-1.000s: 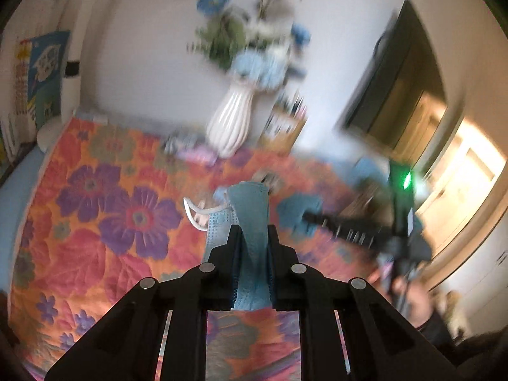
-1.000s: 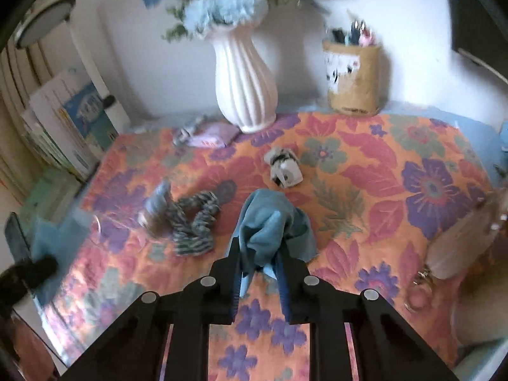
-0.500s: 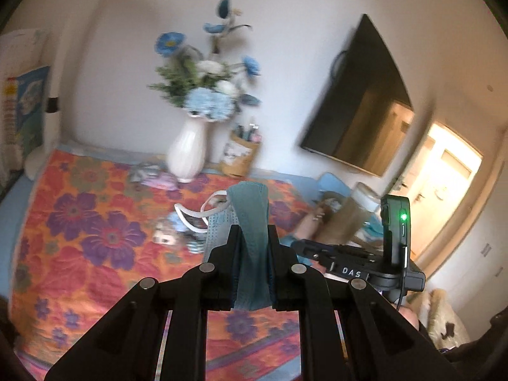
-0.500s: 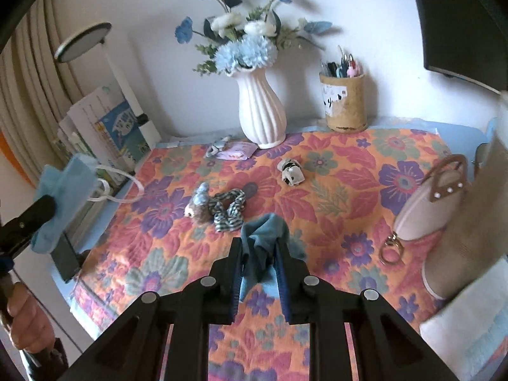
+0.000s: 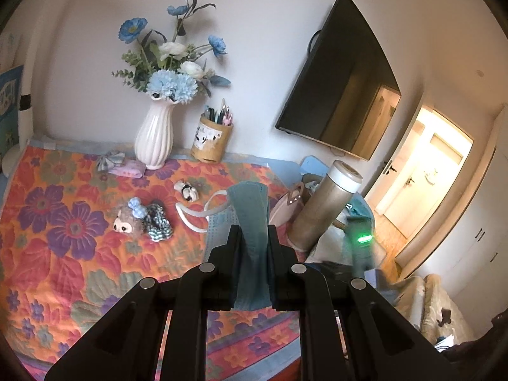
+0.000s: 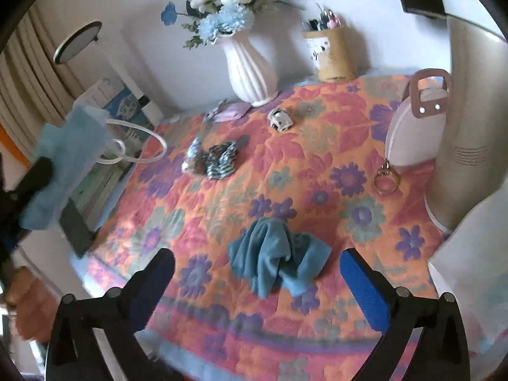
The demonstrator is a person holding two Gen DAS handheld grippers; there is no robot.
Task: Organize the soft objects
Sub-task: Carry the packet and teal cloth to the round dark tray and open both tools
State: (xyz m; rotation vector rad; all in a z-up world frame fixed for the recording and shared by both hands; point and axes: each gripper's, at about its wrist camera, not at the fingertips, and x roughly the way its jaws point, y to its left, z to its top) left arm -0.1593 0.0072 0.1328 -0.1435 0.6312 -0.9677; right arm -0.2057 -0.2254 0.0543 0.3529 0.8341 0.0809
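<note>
1. Teal cloth (image 6: 277, 255): lies crumpled on the floral-covered worktop (image 6: 317, 165), near its front edge, well in front of the white vase (image 6: 250, 63). Limp, light fabric; it should bunch under any pinch. Best hold, I judge: the raised fold at the top of the heap.
2. Right gripper (image 6: 257, 270): its jaws have just been opening and now stand wide, one either side of the cloth, pads clear of it. Nothing held.
3. Face mask (image 5: 250, 222): blue pleated type with white ear loops, pinched in the left gripper (image 5: 252, 241), which is clamped tight on it. In the right wrist view it hangs in the air beyond the worktop's left edge, well left of the vase. Very light and floppy, loops dangling; the pleated body is the secure place to grip, since loops could snag.
4. Plush toy with blue bow (image 5: 128, 222): in front of the vase, touching a striped fabric piece (image 5: 157, 222). Soft, light; grip the body.
5. Count of soft items: one teal cloth, one face mask, one plush toy, one striped piece, one small black-and-white item (image 5: 187, 190) (kind unclear), one pinkish fabric bundle (image 5: 122, 165) at the vase's foot.
6. Non-soft: one pen holder (image 5: 211, 139) right of the vase, one tall flask (image 5: 327, 206), one white purse (image 6: 414, 127).
</note>
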